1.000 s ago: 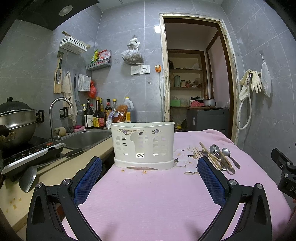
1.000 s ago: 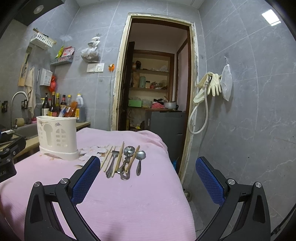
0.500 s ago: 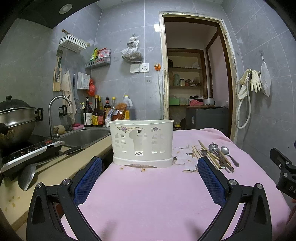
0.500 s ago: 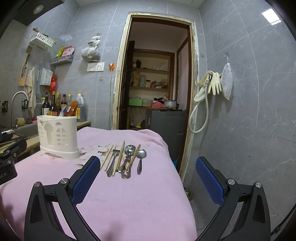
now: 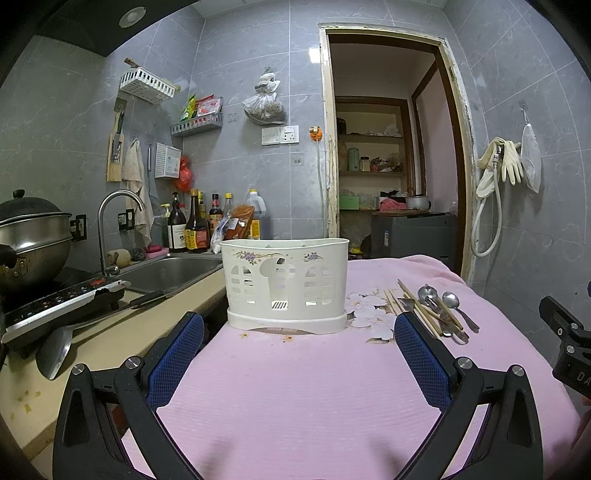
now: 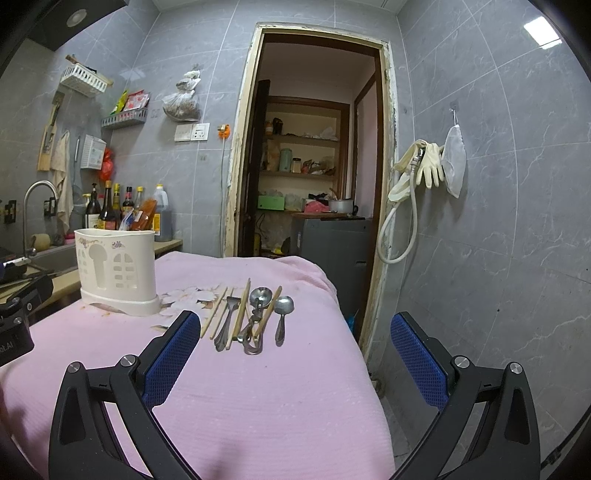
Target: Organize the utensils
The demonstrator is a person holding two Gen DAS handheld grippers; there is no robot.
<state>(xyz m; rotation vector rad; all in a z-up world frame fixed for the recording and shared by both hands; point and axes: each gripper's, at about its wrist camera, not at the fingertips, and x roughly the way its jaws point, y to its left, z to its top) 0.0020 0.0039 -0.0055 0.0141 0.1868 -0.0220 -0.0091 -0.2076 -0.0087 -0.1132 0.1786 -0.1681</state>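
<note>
The left gripper is hovering with its fingers spread wide, holding nothing, facing the white utensil holder at twelve o'clock on the pink-covered bench; what is inside the holder is hidden. At two o'clock the chopsticks, fork and spoons are lying side by side. They are looking light, stiff and slippery, best pinched mid-handle. The right gripper is also waiting wide and empty.

Dim, even indoor light; a ceiling lamp glares at one o'clock. Sharp focus, strong fisheye bending, black corners.
</note>
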